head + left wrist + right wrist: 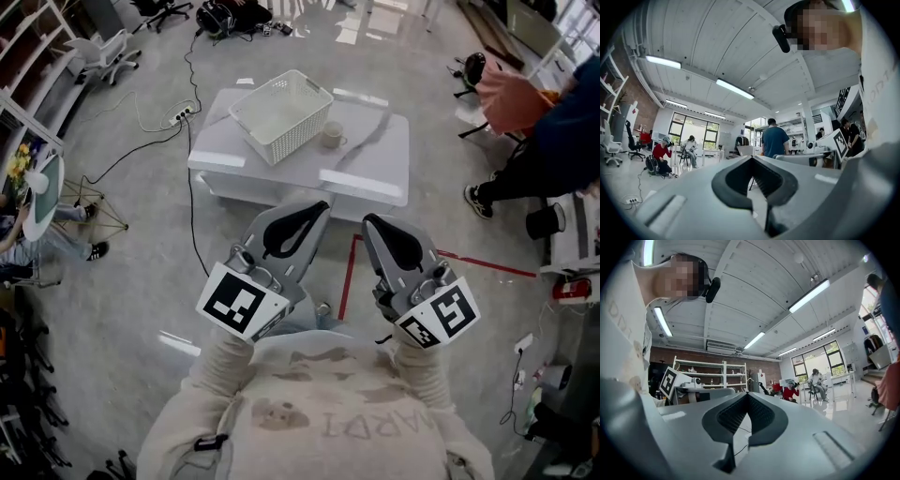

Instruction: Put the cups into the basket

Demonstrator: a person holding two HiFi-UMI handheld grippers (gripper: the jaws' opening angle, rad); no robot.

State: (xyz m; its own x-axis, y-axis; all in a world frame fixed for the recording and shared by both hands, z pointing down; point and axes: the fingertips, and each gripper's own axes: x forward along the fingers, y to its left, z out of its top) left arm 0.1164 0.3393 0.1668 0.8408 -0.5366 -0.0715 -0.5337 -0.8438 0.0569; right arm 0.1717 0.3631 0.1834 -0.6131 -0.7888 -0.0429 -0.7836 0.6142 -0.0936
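A white slatted basket (281,114) stands on the left half of the low white table (370,164), well ahead of me. One pale cup (332,136) sits upright on the table just right of the basket, outside it. My left gripper (322,204) and right gripper (368,221) are held close to my chest, side by side, well short of the table. Both are shut with nothing between the jaws. The left gripper view shows the left gripper (751,157) pointing out into the room, and the right gripper (747,394) does the same; neither shows the cup or basket.
A red tape line (347,277) marks the floor between me and the table. A cable and a power strip (181,115) lie left of the table. A seated person (548,150) is at the right. Office chairs (108,52) stand at the far left.
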